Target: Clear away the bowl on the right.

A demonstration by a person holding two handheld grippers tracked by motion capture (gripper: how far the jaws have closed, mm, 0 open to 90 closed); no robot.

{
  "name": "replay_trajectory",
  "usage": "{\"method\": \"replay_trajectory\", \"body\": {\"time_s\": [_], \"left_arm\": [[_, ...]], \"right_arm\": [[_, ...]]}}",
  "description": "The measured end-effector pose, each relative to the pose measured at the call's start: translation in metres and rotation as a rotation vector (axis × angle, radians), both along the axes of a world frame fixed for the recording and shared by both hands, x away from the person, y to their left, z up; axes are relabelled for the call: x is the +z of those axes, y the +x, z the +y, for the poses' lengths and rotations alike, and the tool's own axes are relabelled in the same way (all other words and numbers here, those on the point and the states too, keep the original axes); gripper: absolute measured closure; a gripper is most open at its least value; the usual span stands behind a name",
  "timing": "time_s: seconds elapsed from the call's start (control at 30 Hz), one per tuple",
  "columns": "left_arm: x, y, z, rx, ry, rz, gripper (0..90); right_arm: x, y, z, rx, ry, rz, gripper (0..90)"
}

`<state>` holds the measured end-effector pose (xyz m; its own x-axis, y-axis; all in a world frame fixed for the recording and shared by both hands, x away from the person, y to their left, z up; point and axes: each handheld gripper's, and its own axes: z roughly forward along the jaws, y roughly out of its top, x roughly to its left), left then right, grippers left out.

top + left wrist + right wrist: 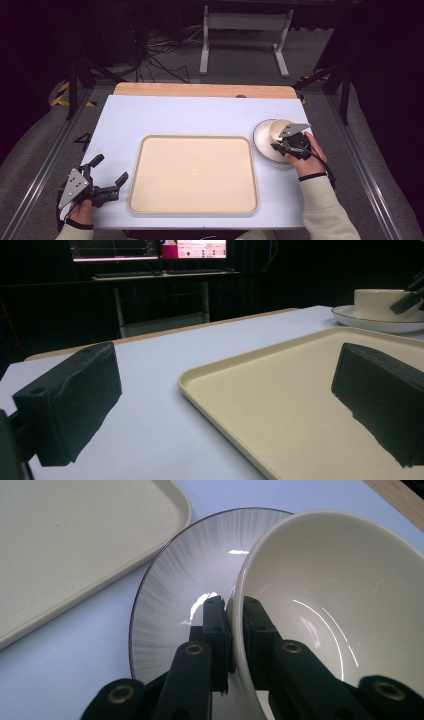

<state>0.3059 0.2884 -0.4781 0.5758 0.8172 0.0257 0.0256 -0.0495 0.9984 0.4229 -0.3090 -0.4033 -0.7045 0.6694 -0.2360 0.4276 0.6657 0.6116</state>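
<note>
Dark room; white tabletop point(165, 115) lying under the high camera, with a wooden strip along its far edge and a desk frame and cables on the floor beyond.

Near edge, left corner: left gripper point(107, 174) sitting low over the tabletop, jaws spread wide apart, nothing between them. In the left gripper view the two black jaws are framing bare white surface and the near left corner of the tray point(280, 405).

Centre: cream tray point(194, 172), rectangular with rounded corners, lying flat and holding nothing.

Right edge, just beside the tray: striped plate point(263, 142) with a dark rim resting on the tabletop. Cream bowl point(280, 128) sitting on the plate, tilting. Right gripper point(235, 625) is pinching the bowl point(340, 590) wall, one jaw outside over the plate point(175, 585), one inside.
</note>
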Motion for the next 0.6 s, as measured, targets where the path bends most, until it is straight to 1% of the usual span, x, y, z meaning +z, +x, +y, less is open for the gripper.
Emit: {"method": "replay_trajectory", "body": {"time_s": [0.13, 0.2, 0.33, 0.4, 0.6], "left_arm": [[0.0, 0.0, 0.0, 0.0, 0.0, 0.0, 0.2], [0.0, 0.0, 0.0, 0.0, 0.0, 0.001, 0.2], [0.0, 0.0, 0.0, -0.001, 0.0, 0.004, 0.2], [0.0, 0.0, 0.0, -0.001, 0.0, 0.004, 0.2], [0.0, 0.0, 0.0, 0.0, 0.001, 0.002, 0.2]], "right_arm": [[0.003, -0.001, -0.001, -0.01, 0.009, -0.007, 82.8], [0.006, -0.002, -0.001, -0.011, 0.023, 0.0, 82.5], [0.009, -0.006, 0.001, -0.013, 0.025, -0.002, 82.4], [0.011, -0.007, 0.001, -0.011, 0.022, -0.011, 82.4], [0.03, -0.018, 0.009, 0.007, 0.034, -0.033, 82.4]]}}
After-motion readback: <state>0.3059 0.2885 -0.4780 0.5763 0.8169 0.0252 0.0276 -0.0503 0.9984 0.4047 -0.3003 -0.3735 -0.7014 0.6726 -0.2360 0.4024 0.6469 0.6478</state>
